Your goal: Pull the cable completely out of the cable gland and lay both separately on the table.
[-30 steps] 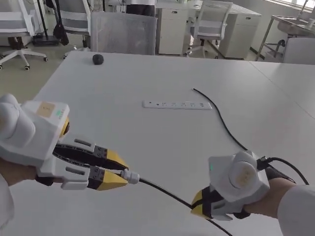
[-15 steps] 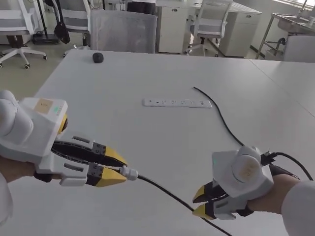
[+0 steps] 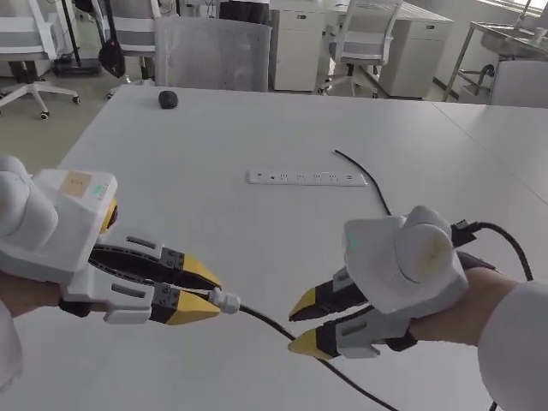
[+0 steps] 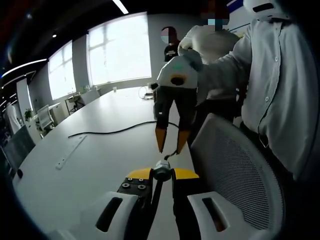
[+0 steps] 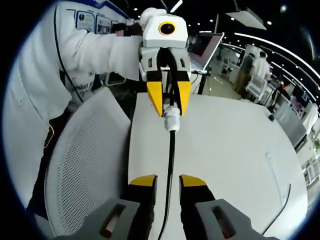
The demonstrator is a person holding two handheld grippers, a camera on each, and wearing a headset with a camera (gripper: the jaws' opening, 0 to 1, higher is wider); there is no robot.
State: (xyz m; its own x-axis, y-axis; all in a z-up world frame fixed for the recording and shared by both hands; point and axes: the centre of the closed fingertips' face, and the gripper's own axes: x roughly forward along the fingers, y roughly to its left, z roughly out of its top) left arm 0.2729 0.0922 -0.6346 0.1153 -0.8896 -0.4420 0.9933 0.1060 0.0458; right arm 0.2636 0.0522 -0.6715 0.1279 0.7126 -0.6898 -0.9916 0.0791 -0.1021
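A white cable gland [image 3: 226, 301] sits between the yellow tips of my left gripper [image 3: 214, 298], which is shut on it, low over the white table [image 3: 257, 231]. From the gland a black cable [image 3: 262, 317] runs down to the right. It passes between the spread fingers of my right gripper [image 3: 301, 327], which stands open around it without pinching. In the right gripper view the cable [image 5: 171, 155] runs up from between my own jaws to the gland [image 5: 171, 120] in the left gripper [image 5: 168, 107]. The left gripper view has the gland [image 4: 161, 170] at its tips, with the right gripper [image 4: 171, 142] just beyond.
A white power strip [image 3: 306, 179] with its black lead [image 3: 381, 201] lies mid-table. A small dark object [image 3: 167, 99] rests at the far left corner. Office chairs [image 3: 214, 56] and cabinets stand behind the table. A mesh chair back [image 5: 85, 160] is close beside the near edge.
My right gripper has let go of the cable and moved left along it toward the gland, jaws now spread. The left gripper has kept its hold and barely moved.
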